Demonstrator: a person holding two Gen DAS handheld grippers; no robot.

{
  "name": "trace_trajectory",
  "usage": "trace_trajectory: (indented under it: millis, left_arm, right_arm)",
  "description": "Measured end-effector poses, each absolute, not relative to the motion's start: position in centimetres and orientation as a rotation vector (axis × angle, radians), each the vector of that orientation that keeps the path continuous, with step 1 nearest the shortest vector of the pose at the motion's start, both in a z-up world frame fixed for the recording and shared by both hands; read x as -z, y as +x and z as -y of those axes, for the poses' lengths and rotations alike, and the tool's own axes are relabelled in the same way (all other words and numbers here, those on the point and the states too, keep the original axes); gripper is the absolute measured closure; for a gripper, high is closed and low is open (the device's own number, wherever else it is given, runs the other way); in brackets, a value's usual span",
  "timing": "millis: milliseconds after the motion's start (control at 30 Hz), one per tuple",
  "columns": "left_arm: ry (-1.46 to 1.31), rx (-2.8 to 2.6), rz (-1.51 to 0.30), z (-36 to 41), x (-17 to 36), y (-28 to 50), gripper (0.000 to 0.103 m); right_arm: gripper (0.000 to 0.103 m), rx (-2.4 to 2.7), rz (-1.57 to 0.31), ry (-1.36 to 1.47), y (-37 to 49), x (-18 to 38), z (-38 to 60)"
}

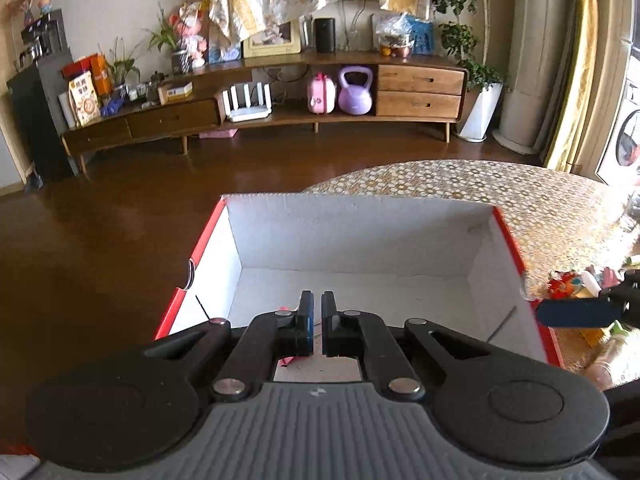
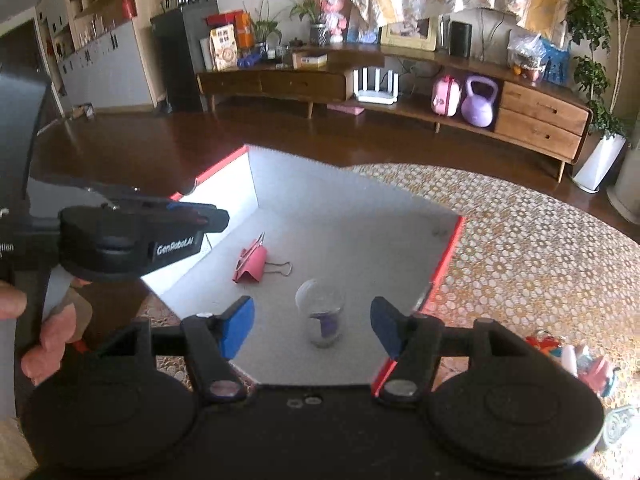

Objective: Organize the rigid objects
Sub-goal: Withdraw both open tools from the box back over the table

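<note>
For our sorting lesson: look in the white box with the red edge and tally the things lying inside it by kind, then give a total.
Pink binder clip: 1
Clear plastic cup: 1
Total in the box: 2

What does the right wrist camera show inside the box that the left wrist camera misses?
Only the right wrist view shows the pink binder clip and the clear cup standing on the box floor, with the open right gripper above them. Only the left wrist view looks along the shut left gripper, which hides most of the clip there. Both show the white box with red edges on the patterned table.
</note>
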State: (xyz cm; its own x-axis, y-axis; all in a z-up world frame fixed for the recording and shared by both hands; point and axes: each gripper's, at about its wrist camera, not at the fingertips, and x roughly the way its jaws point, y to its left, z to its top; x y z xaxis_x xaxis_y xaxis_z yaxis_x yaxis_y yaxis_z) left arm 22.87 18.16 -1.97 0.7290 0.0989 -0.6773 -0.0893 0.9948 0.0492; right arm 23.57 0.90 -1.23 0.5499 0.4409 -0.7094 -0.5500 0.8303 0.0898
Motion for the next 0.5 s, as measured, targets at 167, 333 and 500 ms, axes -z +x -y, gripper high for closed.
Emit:
trace_trajectory:
  millis: [167,333,500]
  left_arm:
    - [0.011,-0.088,-0.725,-16.8,0.6,21.3,0.100]
    - [0.023,-0.062,-0.705,-14.7,-0.5,19.6,0.100]
    - [0.006,-0.042,-0.703,-13.0,-0.8,18.4,0.100]
  right_arm:
    - [0.037,-0.589,-0.762,-0.120,21.9,0.0,1.2]
    - [0.030,-0.588,-0.720,-0.096,20.1,-1.1,3.2]
    - [0.027,-0.576,-0.691,-0.065,18.5,-1.7,5.7]
